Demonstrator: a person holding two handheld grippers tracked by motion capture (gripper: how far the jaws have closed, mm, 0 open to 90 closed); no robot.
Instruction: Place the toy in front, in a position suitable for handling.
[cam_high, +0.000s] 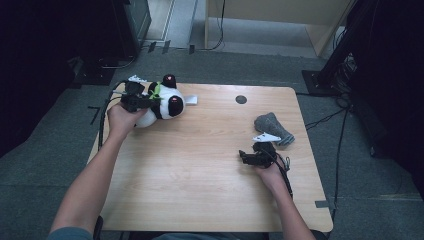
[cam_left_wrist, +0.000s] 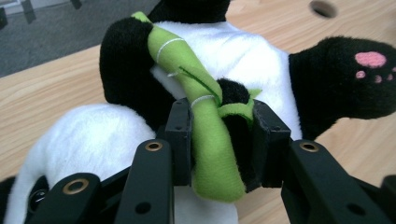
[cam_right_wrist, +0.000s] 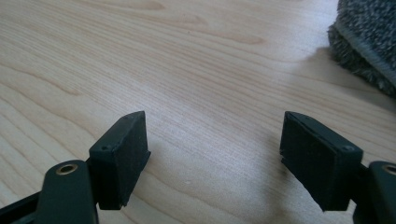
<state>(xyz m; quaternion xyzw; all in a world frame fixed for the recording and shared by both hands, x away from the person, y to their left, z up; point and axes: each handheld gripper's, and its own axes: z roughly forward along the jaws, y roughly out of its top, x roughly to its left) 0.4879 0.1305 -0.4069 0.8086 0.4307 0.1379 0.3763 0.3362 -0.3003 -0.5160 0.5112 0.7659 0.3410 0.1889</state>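
Panda (cam_high: 165, 102) lies at the far left of my table (cam_high: 200, 165), close to the far edge and the left edge, and my left gripper (cam_left_wrist: 219, 140) has it.

Nearest to me, my right gripper (cam_high: 248, 156) sits low over the wood at the near right. Its jaws stand apart with bare table between them, pressing on nothing. Just beyond it, to the right, lies a grey cloth (cam_high: 272, 127), near my jaws but not touching them; in the right gripper view its fuzzy edge (cam_right_wrist: 369, 42) fills the top right corner. Left of this gripper the table is open wood all the way across the middle.

Farther off, my left jaws are clenched on the green stalk (cam_left_wrist: 205, 140) that the panda hugs, one pad on each side of it, with the black paw (cam_left_wrist: 233, 93) wrapped round it just above the pads. White belly and a black foot with pink pads (cam_left_wrist: 369, 60) lie behind. A small hole (cam_high: 241, 99) in the tabletop sits at the far middle, well apart from the panda.
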